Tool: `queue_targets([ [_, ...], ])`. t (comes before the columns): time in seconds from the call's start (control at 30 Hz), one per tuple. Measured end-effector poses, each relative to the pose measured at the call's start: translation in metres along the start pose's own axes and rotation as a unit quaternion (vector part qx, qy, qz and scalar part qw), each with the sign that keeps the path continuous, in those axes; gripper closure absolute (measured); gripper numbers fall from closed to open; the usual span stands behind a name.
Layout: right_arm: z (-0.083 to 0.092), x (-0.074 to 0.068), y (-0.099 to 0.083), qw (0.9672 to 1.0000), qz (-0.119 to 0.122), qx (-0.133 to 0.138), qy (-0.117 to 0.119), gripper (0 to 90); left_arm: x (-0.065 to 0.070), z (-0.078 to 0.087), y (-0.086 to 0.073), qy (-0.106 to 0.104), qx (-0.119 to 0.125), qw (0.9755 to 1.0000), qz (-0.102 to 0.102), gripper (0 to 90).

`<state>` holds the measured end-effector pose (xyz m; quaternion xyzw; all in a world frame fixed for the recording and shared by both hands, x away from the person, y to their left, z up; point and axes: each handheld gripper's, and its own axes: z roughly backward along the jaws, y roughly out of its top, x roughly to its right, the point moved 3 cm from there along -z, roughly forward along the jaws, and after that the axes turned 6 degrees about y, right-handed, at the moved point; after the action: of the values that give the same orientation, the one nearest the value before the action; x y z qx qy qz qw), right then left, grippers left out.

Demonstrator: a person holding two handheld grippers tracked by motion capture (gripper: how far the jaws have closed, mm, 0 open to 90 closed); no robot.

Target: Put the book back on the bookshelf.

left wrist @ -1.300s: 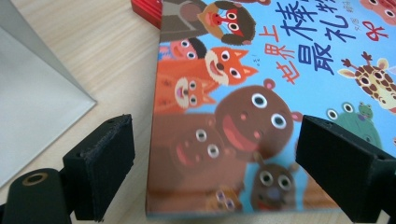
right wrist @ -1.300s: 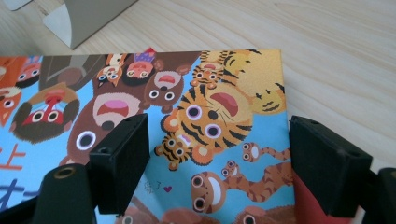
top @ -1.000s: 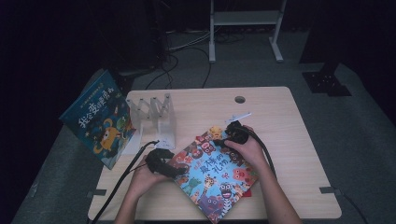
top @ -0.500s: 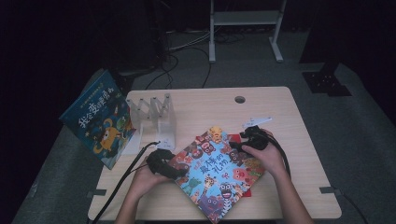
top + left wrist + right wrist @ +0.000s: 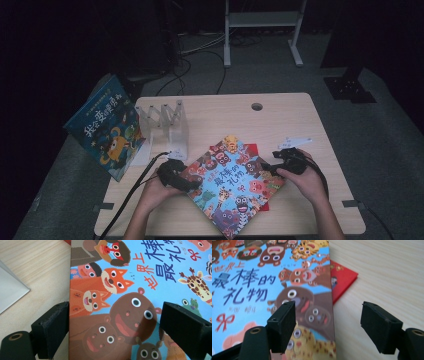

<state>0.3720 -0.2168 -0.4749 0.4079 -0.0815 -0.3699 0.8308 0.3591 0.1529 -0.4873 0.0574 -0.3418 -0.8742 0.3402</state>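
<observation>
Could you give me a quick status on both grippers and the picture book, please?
Left gripper open astride book's edge. Right gripper open, jaws just opening, straddling opposite edge. Picture book flat on table, red book underneath.

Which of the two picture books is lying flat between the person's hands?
The light-blue picture book crowded with cartoon animal faces lies flat on the wooden table. The dark-blue picture book with the orange monster leans tilted off the table's left edge.

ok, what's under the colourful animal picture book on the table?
A red flat thing, likely another book, pokes out from under the picture book at its right edge. The rest is covered, so its size and title cannot be told.
</observation>
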Motion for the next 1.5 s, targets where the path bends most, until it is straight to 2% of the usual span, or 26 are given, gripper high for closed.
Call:
queue_targets([
  [0.13, 0.011, -0.001, -0.017, 1.0000, -0.001, -0.004, -0.003, 26.8, 0.000, 0.000, 0.000, 0.000, -0.001, 1.0000, -0.001, 9.2],
  [0.33, 0.023, -0.001, -0.034, 1.0000, -0.001, 0.000, 0.002, 25.9, 0.000, 0.000, 0.000, 0.000, -0.001, 1.0000, 0.000, 9.3],
  [0.77, 0.039, -0.019, -0.070, 0.9996, 0.004, -0.017, 0.020, 25.6, 0.000, 0.000, 0.000, 0.000, 0.000, 1.0000, 0.004, 9.2],
  [1.07, 0.032, -0.020, -0.071, 0.9995, 0.009, -0.015, 0.027, 24.9, 0.000, 0.000, 0.000, -0.001, 0.000, 1.0000, 0.005, 9.1],
  [1.17, 0.031, -0.019, -0.070, 0.9993, 0.006, -0.017, 0.033, 24.8, 0.000, 0.000, 0.000, -0.002, -0.001, 1.0000, -0.001, 8.9],
  [1.23, 0.030, -0.017, -0.069, 0.9993, 0.005, -0.016, 0.034, 24.9, 0.002, -0.001, -0.001, -0.003, -0.002, 1.0000, -0.002, 5.7],
  [1.5, 0.023, -0.010, -0.060, 0.9993, 0.009, -0.017, 0.032, 25.7, 0.002, -0.001, -0.002, -0.012, -0.012, 0.9999, -0.004, 2.8],
])
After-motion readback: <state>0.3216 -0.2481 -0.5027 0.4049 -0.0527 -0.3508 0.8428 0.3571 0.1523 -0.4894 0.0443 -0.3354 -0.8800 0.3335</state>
